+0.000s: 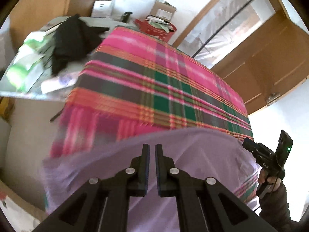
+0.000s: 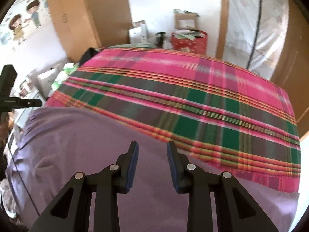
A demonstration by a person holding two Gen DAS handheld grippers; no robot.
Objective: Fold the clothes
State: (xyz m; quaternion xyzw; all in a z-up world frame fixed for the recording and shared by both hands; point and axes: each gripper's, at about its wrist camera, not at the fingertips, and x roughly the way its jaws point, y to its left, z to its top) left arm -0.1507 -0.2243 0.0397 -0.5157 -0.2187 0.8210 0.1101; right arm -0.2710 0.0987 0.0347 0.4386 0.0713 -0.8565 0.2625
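A lilac garment (image 1: 193,154) lies spread over the near end of a table covered by a pink, green and grey plaid cloth (image 1: 154,77). My left gripper (image 1: 152,147) hovers over the lilac fabric, its jaws shut with nothing between them. It also shows at the left edge of the right wrist view as the left gripper (image 2: 36,102). My right gripper (image 2: 152,145) stands open above the same garment (image 2: 87,135), empty, with the plaid cloth (image 2: 173,89) beyond it. In the left wrist view a hand holds the right gripper (image 1: 248,143) at the garment's right edge.
A heap of black clothes (image 1: 73,40) and green-white packets (image 1: 29,58) lie on a side surface left of the table. A red tin (image 2: 189,40) and cardboard boxes (image 2: 186,21) stand behind it. Wooden cabinets (image 1: 270,67) are on the right.
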